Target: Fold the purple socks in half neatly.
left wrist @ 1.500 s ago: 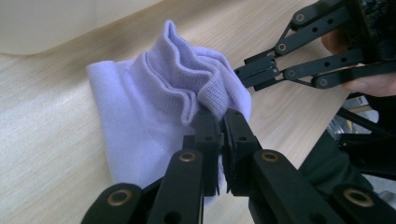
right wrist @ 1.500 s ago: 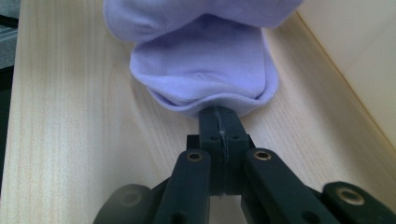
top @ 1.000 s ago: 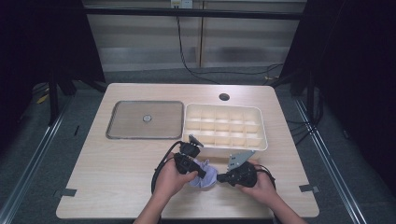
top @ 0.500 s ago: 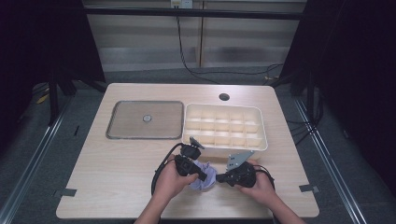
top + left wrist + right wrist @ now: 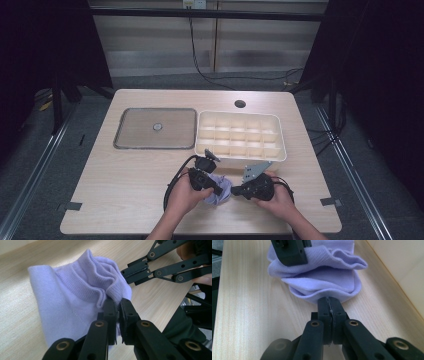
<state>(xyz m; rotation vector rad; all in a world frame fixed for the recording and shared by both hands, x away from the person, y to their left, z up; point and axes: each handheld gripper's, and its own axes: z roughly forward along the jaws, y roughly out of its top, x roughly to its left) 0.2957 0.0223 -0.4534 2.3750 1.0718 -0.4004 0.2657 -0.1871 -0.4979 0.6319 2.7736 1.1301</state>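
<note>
Left gripper view: lilac sock (image 5: 72, 300) pinched between both grippers' tips.

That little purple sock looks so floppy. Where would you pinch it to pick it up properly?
Probably at its ribbed cuff edge, coming in low from the sides. The sock lies bunched on the table, and its folded rims stick out as thin lips. The left tongs and the right tongs are each shut on such a lip, from opposite sides.
</note>
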